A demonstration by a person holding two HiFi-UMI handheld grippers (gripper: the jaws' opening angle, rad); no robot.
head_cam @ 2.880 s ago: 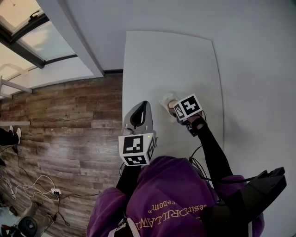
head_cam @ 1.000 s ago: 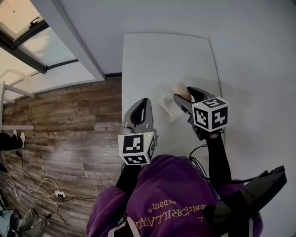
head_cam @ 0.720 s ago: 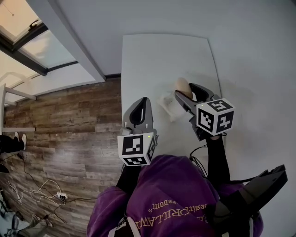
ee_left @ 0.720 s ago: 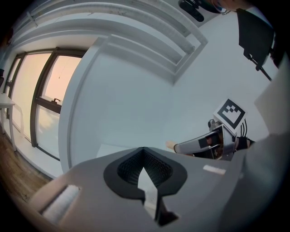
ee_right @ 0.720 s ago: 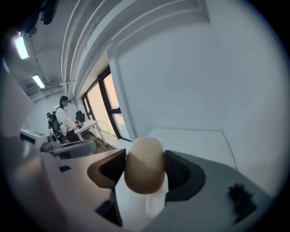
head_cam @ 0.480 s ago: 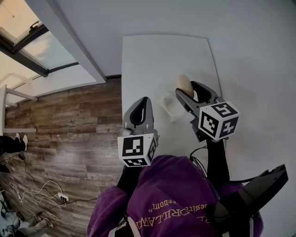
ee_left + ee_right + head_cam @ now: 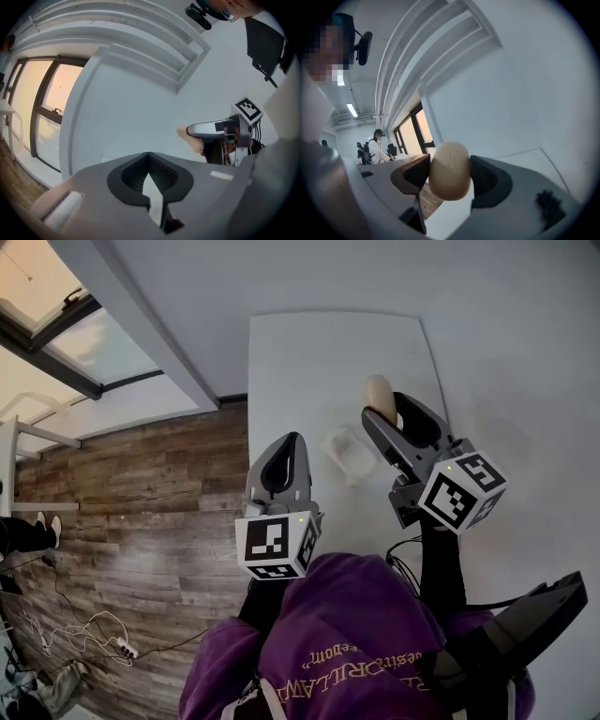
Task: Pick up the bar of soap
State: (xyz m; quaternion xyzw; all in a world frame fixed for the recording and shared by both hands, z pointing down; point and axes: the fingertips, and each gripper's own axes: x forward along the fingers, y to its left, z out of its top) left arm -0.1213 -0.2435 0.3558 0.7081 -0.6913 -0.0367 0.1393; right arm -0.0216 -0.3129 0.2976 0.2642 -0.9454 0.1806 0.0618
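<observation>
Lifting clear of the desk (image 7: 309,362), the right gripper (image 7: 388,411) has carried the bar of soap (image 7: 379,395) up from beside the small white holder (image 7: 349,454) near the desk's middle, jaws clamped on the bar's sides, so the pick-up looks done. The left gripper (image 7: 283,451) hangs closed and empty over the desk's left edge
</observation>
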